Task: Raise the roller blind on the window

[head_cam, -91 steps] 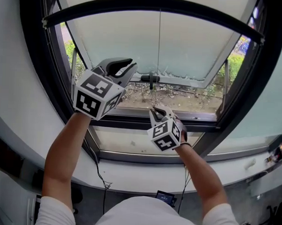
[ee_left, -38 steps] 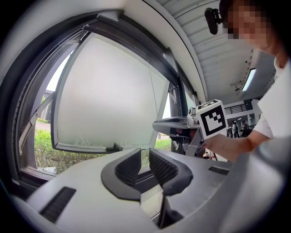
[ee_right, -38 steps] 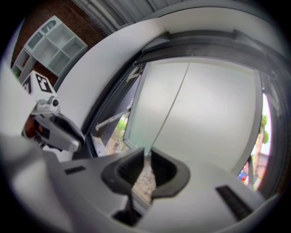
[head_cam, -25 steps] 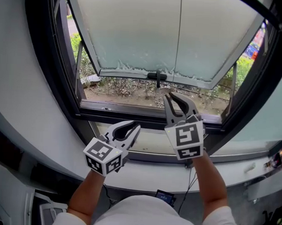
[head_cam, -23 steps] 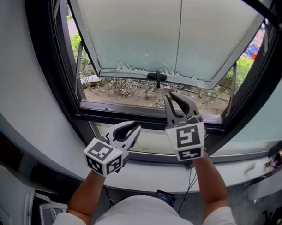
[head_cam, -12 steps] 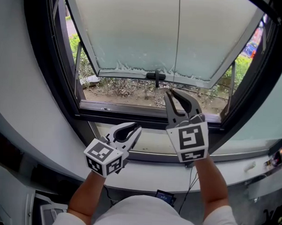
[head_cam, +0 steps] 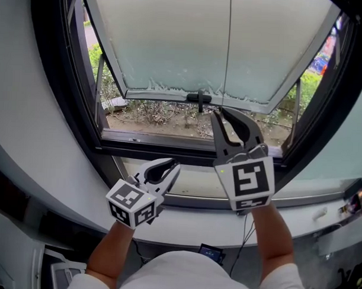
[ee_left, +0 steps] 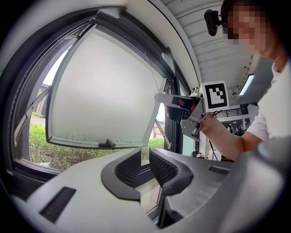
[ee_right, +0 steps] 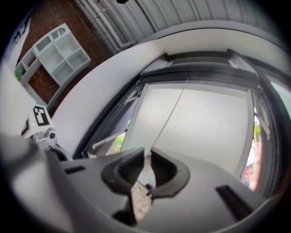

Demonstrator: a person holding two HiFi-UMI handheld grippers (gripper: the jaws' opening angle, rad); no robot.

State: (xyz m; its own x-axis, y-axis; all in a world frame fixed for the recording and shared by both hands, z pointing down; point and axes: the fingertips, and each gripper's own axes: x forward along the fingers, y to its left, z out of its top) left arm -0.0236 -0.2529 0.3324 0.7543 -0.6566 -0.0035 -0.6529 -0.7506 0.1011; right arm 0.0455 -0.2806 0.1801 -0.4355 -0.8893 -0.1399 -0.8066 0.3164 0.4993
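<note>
The frosted white roller blind [head_cam: 172,46] covers the upper part of the window, and its bottom bar [head_cam: 165,93] carries a small dark pull [head_cam: 198,99]. A thin cord [head_cam: 228,54] hangs down the middle of the blind. My right gripper [head_cam: 220,113] points up just below the bar. Its jaws stand a little apart and the cord [ee_right: 170,113] runs down to the gap between them [ee_right: 146,157]; nothing is clamped. My left gripper [head_cam: 173,165] is lower, near the sill, open by a narrow gap [ee_left: 144,157] with nothing in it.
A thick black window frame [head_cam: 58,95] surrounds the opening, with a white sill [head_cam: 184,227] below. Shrubs and bare ground [head_cam: 170,114] show outside under the blind. Cables [head_cam: 244,223] hang beneath the sill. A white shelf unit [ee_right: 61,50] stands behind me.
Over the last second the right gripper has risen slightly along the cord toward the bottom bar. The left gripper has stayed put; in the oldest frame it was raised high at the left.
</note>
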